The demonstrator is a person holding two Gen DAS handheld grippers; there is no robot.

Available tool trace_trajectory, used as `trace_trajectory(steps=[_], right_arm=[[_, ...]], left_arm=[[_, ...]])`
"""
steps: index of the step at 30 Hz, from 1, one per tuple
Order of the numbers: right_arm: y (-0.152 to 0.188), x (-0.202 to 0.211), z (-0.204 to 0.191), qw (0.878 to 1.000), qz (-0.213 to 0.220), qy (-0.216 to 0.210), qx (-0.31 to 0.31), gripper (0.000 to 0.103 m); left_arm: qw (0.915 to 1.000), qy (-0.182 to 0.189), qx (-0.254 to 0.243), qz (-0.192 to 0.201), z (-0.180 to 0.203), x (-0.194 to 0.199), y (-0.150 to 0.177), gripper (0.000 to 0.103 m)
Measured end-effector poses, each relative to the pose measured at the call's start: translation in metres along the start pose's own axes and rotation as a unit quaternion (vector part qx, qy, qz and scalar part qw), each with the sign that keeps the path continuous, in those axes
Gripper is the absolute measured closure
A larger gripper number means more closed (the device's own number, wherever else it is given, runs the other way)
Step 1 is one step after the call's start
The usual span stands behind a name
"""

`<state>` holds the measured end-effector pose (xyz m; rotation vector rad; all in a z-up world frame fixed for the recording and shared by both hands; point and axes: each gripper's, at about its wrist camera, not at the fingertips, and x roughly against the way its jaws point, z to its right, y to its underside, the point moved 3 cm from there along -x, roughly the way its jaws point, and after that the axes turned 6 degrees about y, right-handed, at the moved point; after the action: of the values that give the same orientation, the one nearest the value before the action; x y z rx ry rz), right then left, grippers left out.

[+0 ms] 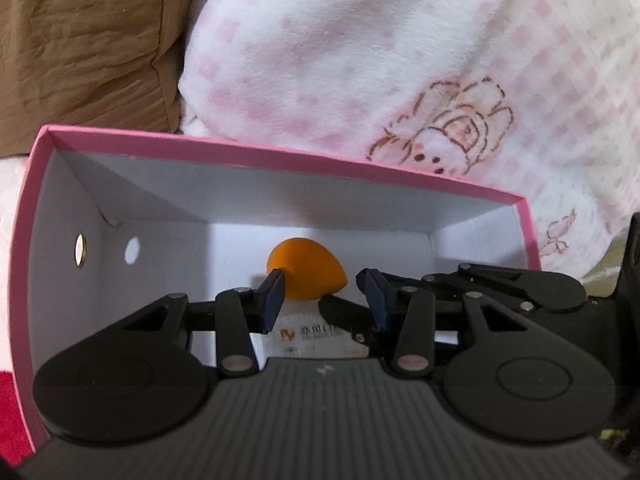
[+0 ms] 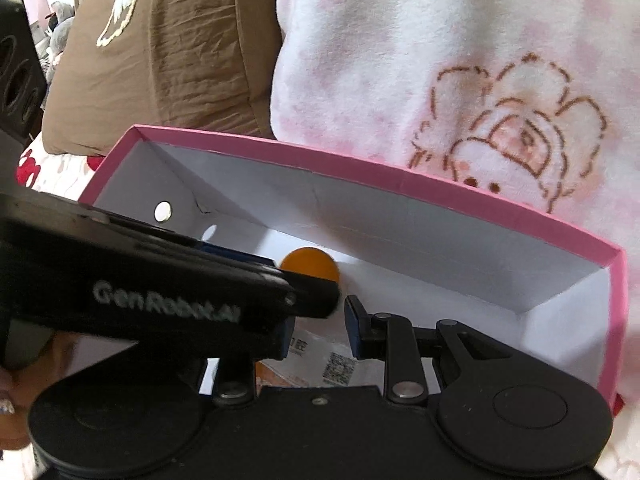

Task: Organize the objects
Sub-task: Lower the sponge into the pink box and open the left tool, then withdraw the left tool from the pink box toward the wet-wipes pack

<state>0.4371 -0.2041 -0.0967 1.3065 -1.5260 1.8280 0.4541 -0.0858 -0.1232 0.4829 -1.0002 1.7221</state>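
Left wrist view, left to right: a brown cushion (image 1: 84, 40) is lying at upper left beside a pink-checked fleece blanket (image 1: 360, 60) spreading across the top. A pink box (image 1: 256, 151), white inside, is sitting open below them. An orange egg-shaped sponge (image 1: 306, 274) is resting on its floor near the far wall, above a printed card (image 1: 308, 338). The left gripper (image 1: 326, 296) is hanging partly open, gripping nothing. The right gripper (image 2: 316, 332) is standing nearly closed and empty; bare box floor is lying to its right.
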Motion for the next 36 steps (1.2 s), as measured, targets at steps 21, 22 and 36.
trace_trajectory(steps=[21,22,36], right_arm=[[0.036,0.106,-0.001,0.999,0.025,0.03,-0.004,0.069],[0.04,0.112,-0.002,0.999,0.024,0.043,-0.002,0.068],[0.082,0.18,-0.037,0.997,0.045,0.067,-0.002,0.021]], left_arm=[[0.9936,-0.086,-0.073,-0.006,0.052,0.091,0.046,0.053],[0.9929,-0.088,-0.079,-0.008,0.055,0.097,0.05,0.052],[0.9843,-0.119,-0.131,-0.01,0.073,0.171,0.106,0.042]])
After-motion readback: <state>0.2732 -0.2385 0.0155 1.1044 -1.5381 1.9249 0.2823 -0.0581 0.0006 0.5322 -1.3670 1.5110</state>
